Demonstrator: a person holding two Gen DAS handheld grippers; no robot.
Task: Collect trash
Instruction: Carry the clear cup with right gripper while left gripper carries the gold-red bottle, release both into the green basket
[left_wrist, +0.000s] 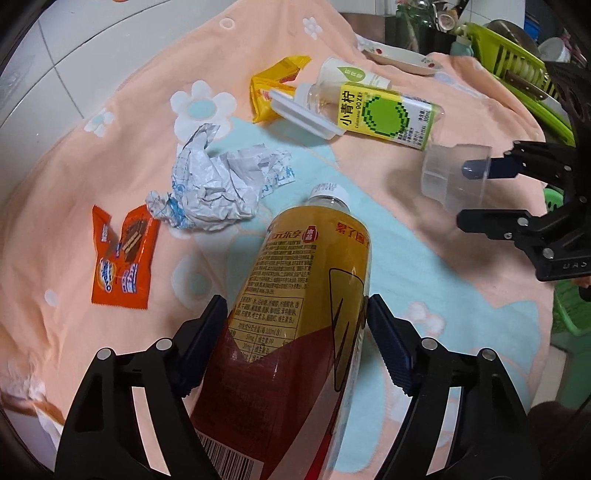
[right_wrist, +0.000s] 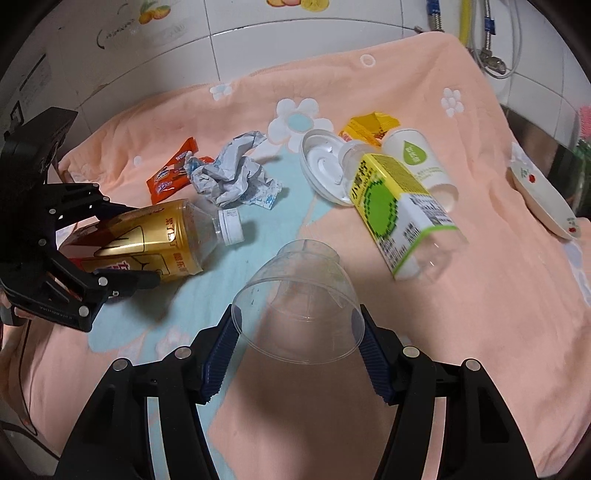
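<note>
A gold-and-red labelled drink bottle (left_wrist: 295, 280) (right_wrist: 147, 236) lies along my left gripper (left_wrist: 295, 301) (right_wrist: 144, 243), whose pads press on both sides of it, cap pointing away. My right gripper (right_wrist: 298, 314) (left_wrist: 464, 195) is shut on the rim of a clear plastic cup (right_wrist: 303, 291) (left_wrist: 454, 173), held above the cloth. On the peach flowered cloth (right_wrist: 480, 295) lie crumpled white paper (left_wrist: 214, 188) (right_wrist: 232, 177), an orange snack wrapper (left_wrist: 123, 258) (right_wrist: 173, 177), a yellow wrapper (left_wrist: 273, 88) (right_wrist: 369, 127), a green-and-yellow labelled bottle (left_wrist: 384, 114) (right_wrist: 391, 206), a white cup (right_wrist: 417, 158) and a white lid (right_wrist: 321, 166).
A white plate (right_wrist: 543, 206) (left_wrist: 406, 59) sits at the cloth's far right edge. A green dish rack (left_wrist: 509, 62) and a green basket (left_wrist: 569, 306) stand beyond it. A tiled wall (right_wrist: 258, 44) and pipes (right_wrist: 487, 33) back the cloth.
</note>
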